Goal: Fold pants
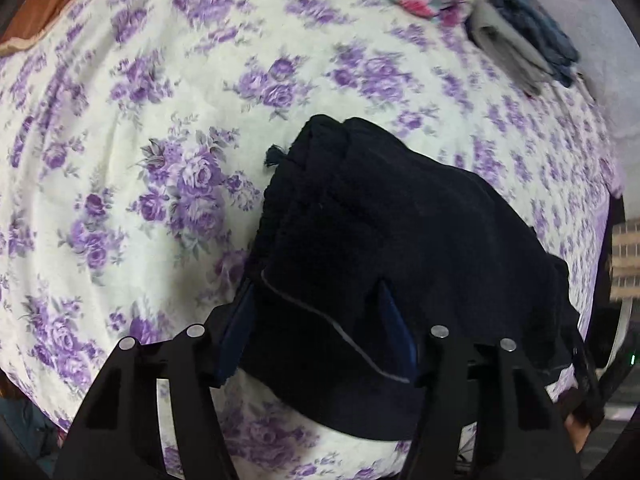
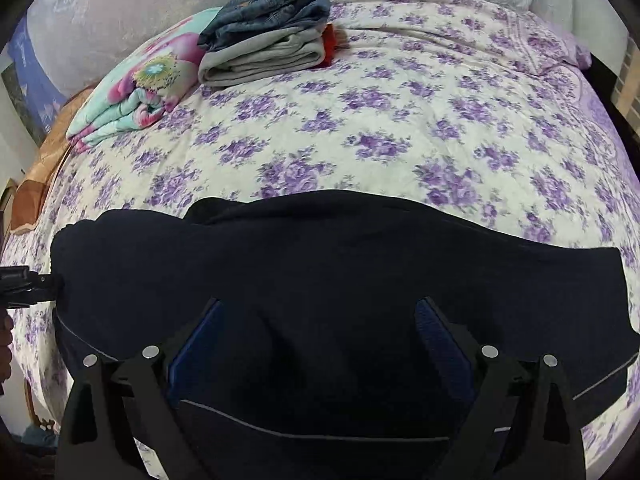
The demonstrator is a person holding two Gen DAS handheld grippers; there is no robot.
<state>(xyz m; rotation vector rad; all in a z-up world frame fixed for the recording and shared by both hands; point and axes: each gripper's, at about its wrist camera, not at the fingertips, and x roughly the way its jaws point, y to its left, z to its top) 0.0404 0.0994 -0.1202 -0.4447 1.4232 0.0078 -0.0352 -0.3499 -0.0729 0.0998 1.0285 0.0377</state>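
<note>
Both my left gripper (image 1: 320, 312) and right gripper (image 2: 318, 344) gape apart over the soft, floppy, probably light pants (image 2: 340, 264); I'd pinch the 6 o'clock hem

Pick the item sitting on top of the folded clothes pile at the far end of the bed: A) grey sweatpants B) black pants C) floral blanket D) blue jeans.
D: the blue jeans lie folded on top of the grey garment.

Your black pants (image 2: 340, 280) cover the bedspread (image 2: 400, 128) beneath them and run under both grippers' frames (their near hem is hidden). The red item (image 2: 329, 46) behind the folded stack (image 2: 264, 40) barely shows.
</note>
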